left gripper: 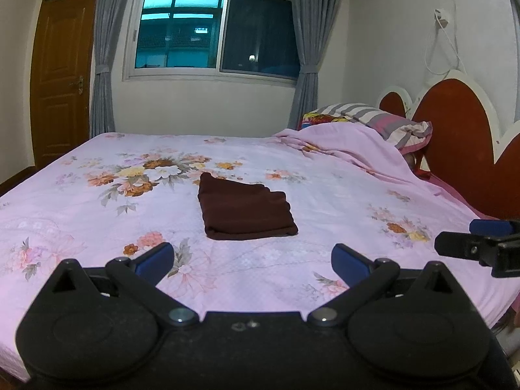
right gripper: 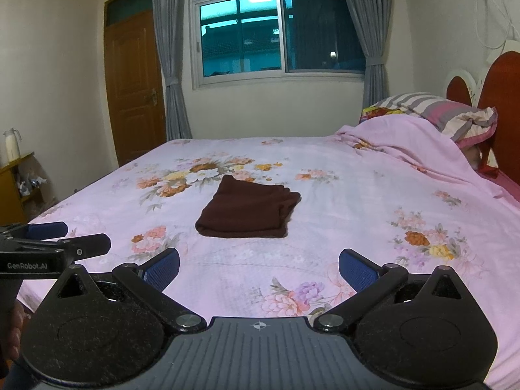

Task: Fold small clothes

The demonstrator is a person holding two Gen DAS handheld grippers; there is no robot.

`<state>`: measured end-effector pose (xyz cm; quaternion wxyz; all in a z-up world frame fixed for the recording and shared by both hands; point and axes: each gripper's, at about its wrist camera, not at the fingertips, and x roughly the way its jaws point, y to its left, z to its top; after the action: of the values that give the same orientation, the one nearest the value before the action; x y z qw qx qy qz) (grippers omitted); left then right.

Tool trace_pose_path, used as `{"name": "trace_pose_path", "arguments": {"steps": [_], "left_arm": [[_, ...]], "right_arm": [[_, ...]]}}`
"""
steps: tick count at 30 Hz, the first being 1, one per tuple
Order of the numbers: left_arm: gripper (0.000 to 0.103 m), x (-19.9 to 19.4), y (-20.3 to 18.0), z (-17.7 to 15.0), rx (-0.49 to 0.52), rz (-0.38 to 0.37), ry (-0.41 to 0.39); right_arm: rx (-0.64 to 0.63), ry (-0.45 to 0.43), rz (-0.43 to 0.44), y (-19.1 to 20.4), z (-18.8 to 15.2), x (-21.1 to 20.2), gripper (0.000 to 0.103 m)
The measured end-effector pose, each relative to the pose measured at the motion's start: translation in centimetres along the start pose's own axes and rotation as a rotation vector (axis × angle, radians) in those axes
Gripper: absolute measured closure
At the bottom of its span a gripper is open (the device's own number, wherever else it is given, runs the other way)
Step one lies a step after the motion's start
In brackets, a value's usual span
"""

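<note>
Left wrist view: both tools (left gripper: 252, 261) (right gripper: 258, 268) agape (empty), folded brown garment (left gripper: 245, 211) ahead.

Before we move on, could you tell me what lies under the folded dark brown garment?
The folded dark brown garment rests directly on the pink floral bedsheet; whatever the cloth itself covers cannot be seen.

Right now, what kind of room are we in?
A bedroom, it seems: a bed with a floral sheet, a pillow by the headboard, and a curtained window.
</note>
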<state>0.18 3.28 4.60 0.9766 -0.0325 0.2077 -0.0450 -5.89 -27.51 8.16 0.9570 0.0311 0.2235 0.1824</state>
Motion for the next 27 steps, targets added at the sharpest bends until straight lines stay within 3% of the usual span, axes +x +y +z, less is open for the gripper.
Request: {"name": "trace_pose_path", "arguments": {"steps": [27], "left_arm": [[0.0, -0.13, -0.46, 0.0, -0.002, -0.002, -0.002]], "right_arm": [[-0.004, 0.001, 0.005, 0.27, -0.15, 0.09, 0.0]]}}
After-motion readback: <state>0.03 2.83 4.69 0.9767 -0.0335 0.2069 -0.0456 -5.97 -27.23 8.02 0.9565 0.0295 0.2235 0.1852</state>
